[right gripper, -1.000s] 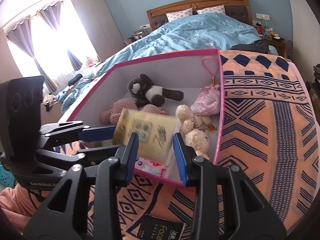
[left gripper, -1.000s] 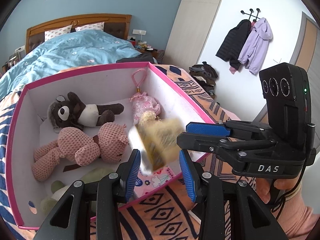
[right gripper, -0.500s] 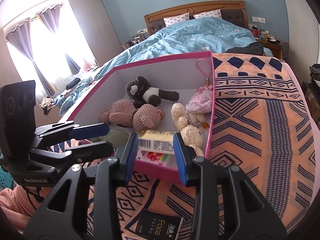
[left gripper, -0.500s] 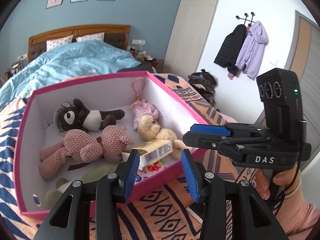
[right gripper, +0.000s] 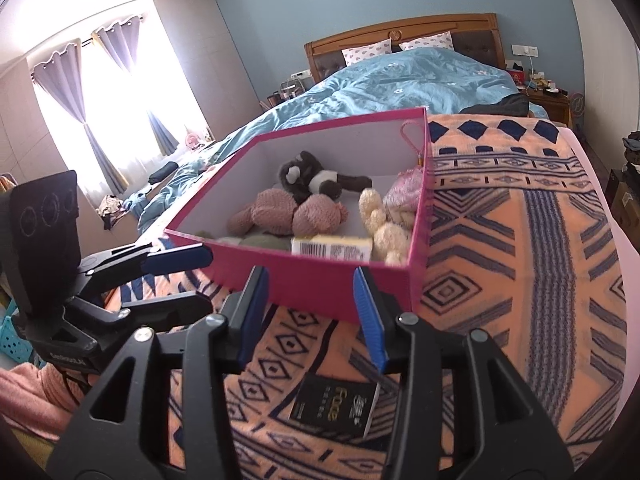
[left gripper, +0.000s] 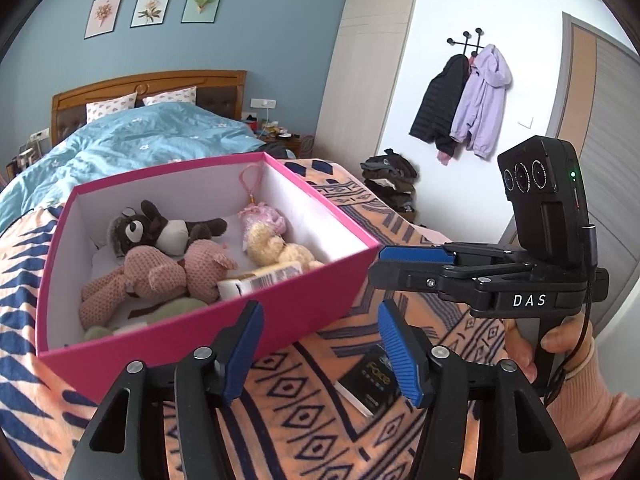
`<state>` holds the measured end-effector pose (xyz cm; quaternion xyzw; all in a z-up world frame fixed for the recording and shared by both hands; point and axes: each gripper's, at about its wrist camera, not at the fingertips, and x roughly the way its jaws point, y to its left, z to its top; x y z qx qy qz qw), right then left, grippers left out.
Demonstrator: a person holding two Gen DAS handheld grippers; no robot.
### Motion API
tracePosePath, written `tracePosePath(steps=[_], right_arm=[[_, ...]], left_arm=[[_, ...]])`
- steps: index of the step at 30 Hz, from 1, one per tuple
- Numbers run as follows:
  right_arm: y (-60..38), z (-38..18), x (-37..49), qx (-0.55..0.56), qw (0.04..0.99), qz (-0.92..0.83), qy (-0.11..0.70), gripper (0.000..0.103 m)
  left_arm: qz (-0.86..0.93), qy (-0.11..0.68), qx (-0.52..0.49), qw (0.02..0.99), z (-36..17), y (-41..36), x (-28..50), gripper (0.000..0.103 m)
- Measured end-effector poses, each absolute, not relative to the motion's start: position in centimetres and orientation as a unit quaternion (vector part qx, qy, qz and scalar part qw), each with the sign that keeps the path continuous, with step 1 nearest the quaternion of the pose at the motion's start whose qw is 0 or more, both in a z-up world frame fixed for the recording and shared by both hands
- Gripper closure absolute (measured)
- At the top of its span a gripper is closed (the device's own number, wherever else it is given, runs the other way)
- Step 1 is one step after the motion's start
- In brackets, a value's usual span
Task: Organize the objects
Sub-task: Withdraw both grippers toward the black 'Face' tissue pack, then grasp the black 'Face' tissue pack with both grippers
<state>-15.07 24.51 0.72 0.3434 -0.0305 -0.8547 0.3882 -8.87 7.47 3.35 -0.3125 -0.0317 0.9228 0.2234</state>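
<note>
Yellow barcoded carton (right gripper: 331,249) lies in pink box (right gripper: 320,284) — both grippers' jaws opening, empty.

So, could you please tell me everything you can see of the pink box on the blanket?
The pink box is an open, lidless rectangular carton, looking like cardboard: magenta outside and along its rim, plain white inside. It sits upright on the orange and navy patterned blanket. Inside lie several plush toys: a brown one, a pink knitted one and a cream one, along with a yellowish barcoded packet near the front wall. Neither gripper touches it.
</note>
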Motion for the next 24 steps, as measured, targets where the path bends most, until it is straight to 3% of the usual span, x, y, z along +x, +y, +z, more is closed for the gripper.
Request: tracePosePath(steps=[5,20,24], right_arm=[[25.8,-1.1,-13.9,0.363,0.379,-0.851,-0.034,0.049],[27.6,-6.9,-13.0,0.437,0.351,-0.826,-0.059,0.049],[27.4,-7.4,-12.9,0.442,0.352,-0.822,-0.064,0.049]], left_arm=[[0.915,-0.04,-0.328,0.234,2.2,8.0,-8.1,0.039],[0.87,-0.069,-0.421,0.248,-4.1,10.1,-7.9,0.039],[0.86,-0.073,-0.437,0.253,-5.1,10.5,-7.9,0.044]])
